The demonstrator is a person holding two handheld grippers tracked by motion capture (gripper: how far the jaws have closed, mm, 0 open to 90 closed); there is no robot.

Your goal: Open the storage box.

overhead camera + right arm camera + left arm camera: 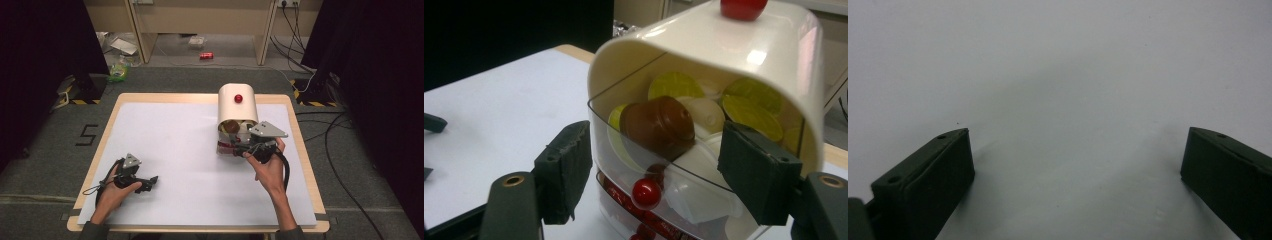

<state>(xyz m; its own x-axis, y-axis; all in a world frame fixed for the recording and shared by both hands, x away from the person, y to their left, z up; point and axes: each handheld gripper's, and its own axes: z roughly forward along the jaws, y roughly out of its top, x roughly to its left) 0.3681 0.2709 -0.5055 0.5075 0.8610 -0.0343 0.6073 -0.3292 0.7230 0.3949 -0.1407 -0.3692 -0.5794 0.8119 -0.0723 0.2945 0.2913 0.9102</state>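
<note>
A: Well, from the high view we see the cream container [237,102] with a red knob on top standing toward the far right of the worktop [165,150]. Our right gripper [240,148] is at its front, against the clear drawer.

B: And our left gripper [150,182] lies low at the near left, well apart from the container, with our left hand [112,192] around it.

A: In the left gripper view we look along 2 black jaws standing wide apart over the bare white worktop [1058,75]. Nothing is between them, so the left gripper [1075,160] is open.

B: In the right gripper view the clear drawer [664,165] is pulled partway out of the cream container [744,55]. It is piled with capsules: a brown capsule [659,125] on top, yellow-green and white ones behind.

A: We also see a small red drawer knob [646,193] on the front of the drawer. The right gripper [656,170] has its jaws on either side of the drawer; they are parted, and we cannot tell whether the pads press on it.
</note>
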